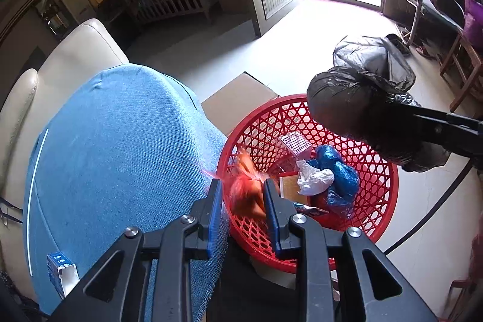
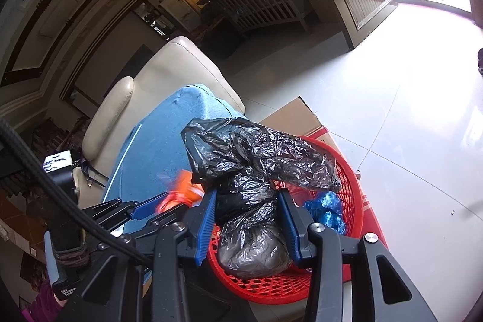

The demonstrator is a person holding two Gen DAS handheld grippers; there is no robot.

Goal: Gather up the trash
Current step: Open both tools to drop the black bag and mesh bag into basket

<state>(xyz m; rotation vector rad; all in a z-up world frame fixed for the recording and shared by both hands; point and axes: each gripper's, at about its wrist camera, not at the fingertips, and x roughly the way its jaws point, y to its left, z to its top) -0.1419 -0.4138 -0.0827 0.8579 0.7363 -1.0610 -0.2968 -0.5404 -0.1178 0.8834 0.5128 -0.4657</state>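
A red lattice basket [image 1: 372,159] stands on the floor, holding a blue plastic bag [image 1: 339,171], crumpled white paper [image 1: 314,178] and small boxes [image 1: 294,142]. My left gripper [image 1: 243,186] is over the basket's left rim, shut on a blurred orange wrapper [image 1: 246,192]. The right wrist view shows that gripper [image 2: 169,202] and the wrapper [image 2: 184,186] from the side. My right gripper [image 2: 246,198] is shut on a crumpled black plastic bag [image 2: 256,159] above the basket [image 2: 353,180]. In the left wrist view the right gripper [image 1: 418,125] comes in from the right with the bag [image 1: 347,110].
A blue cloth [image 1: 120,156] covers a surface left of the basket, with a small blue-and-white carton [image 1: 60,270] on it. A cream sofa [image 1: 84,50] is behind. A cardboard box [image 1: 238,98] adjoins the basket. Another dark bag [image 1: 368,56] and a wooden stool [image 1: 465,71] stand at the right.
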